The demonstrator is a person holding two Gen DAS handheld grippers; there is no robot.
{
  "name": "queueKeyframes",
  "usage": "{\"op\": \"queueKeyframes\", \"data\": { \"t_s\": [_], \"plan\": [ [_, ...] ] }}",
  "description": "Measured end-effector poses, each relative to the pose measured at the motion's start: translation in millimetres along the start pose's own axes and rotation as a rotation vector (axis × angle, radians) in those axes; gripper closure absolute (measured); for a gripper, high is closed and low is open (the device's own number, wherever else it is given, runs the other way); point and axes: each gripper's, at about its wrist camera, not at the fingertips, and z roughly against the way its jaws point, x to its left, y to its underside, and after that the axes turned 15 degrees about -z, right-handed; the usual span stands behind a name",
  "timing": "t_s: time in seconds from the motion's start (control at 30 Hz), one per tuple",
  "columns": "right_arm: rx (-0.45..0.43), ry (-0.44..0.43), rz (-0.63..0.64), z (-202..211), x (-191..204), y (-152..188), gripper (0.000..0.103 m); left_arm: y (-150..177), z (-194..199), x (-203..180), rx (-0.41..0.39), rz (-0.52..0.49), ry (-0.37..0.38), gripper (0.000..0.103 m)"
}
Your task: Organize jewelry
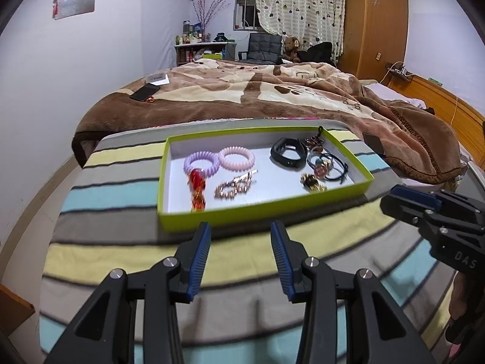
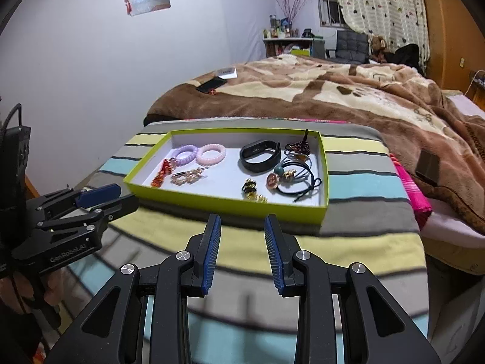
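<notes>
Lime-green tray (image 1: 165,179) sits on a striped blanket (image 1: 121,242) on the bed, holding coiled hair ties (image 1: 219,159), a black wristband (image 1: 288,153) and gold trinkets (image 1: 233,186). Left gripper (image 1: 241,236) and right gripper (image 2: 242,229) hover before it, jaws apart, holding nothing.

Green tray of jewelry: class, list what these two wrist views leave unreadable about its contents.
- Red beaded ornament: motion-blurred in both views, so its form is unclear.
- Gold chain piece: blurred; links unreadable.
- Pile of hair ties at the green tray's right end: overlapping, so their count is unclear.
- Gold clip: too small and smeared to identify.
</notes>
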Motion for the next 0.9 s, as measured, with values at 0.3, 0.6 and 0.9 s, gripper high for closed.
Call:
{"op": "queueKeyframes", "data": {
  "t_s": [0.3,0.6,0.9],
  "plan": [
    [-0.067,0.011,0.029,47.6,14.4,39.9,0.072,33.3,44.8,-17.5,-0.03,0.038,-0.057,0.06],
    [-0.101,0.032,0.013,81.7,16.9,79.3,0.072,59.4,86.4,-37.4,-0.078,0.045,-0.102,0.06],
    [-0.11,0.065,0.006,99.3,12.8,106.0,0.072,80.3,105.4,-54.9,-0.094,0.03,-0.115,0.06]
  ]
}}
